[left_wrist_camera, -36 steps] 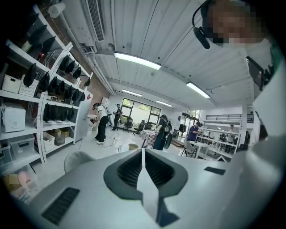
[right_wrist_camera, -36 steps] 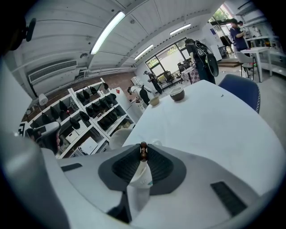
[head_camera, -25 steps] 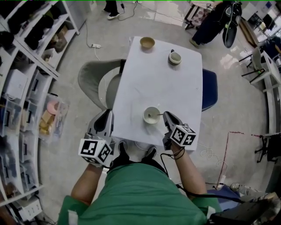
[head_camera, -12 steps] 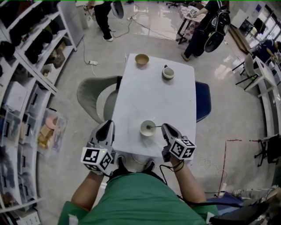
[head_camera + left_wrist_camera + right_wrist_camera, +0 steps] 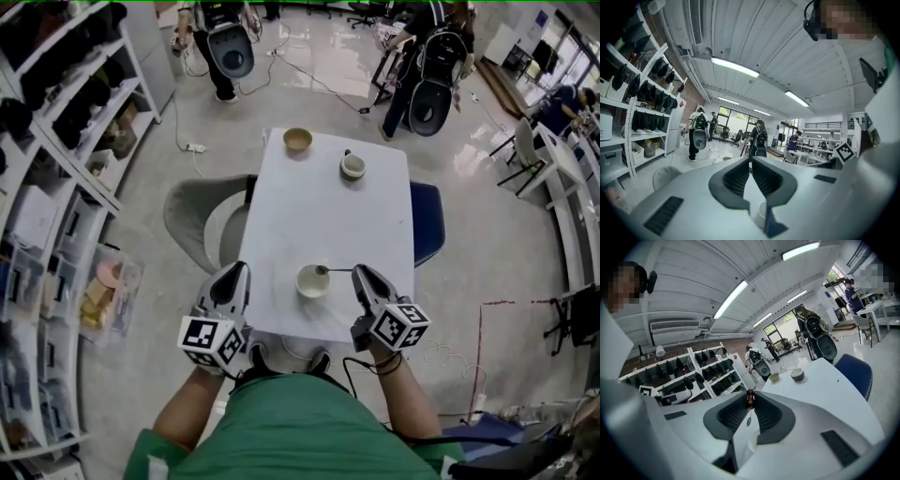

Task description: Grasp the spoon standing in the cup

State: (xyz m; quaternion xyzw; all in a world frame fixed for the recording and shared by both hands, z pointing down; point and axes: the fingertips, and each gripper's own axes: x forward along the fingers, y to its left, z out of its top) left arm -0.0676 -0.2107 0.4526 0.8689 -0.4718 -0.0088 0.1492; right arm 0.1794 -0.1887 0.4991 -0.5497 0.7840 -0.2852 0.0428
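A white cup (image 5: 313,281) stands near the front edge of the white table (image 5: 319,206). A thin metal spoon (image 5: 336,271) reaches from the cup's right rim out to the right. My right gripper (image 5: 357,272) is shut on the end of its handle. In the right gripper view the dark beaded handle end (image 5: 750,399) is pinched at the jaw tips of the right gripper (image 5: 750,402), with the cup (image 5: 752,444) below. My left gripper (image 5: 239,270) hangs at the table's front left edge. In its own view the left gripper (image 5: 750,164) holds nothing, jaws together, and the cup (image 5: 761,213) sits ahead to the right.
A tan bowl (image 5: 298,140) and a pale mug (image 5: 352,165) sit at the table's far end. A grey chair (image 5: 202,211) stands left of the table, a blue chair (image 5: 427,220) right. Shelving (image 5: 56,187) runs along the left wall. People with backpacks stand beyond.
The head view has shifted, so the table sits lower and smaller in the picture. The right gripper keeps its hold on the spoon handle. The left gripper stays beside the table's front left.
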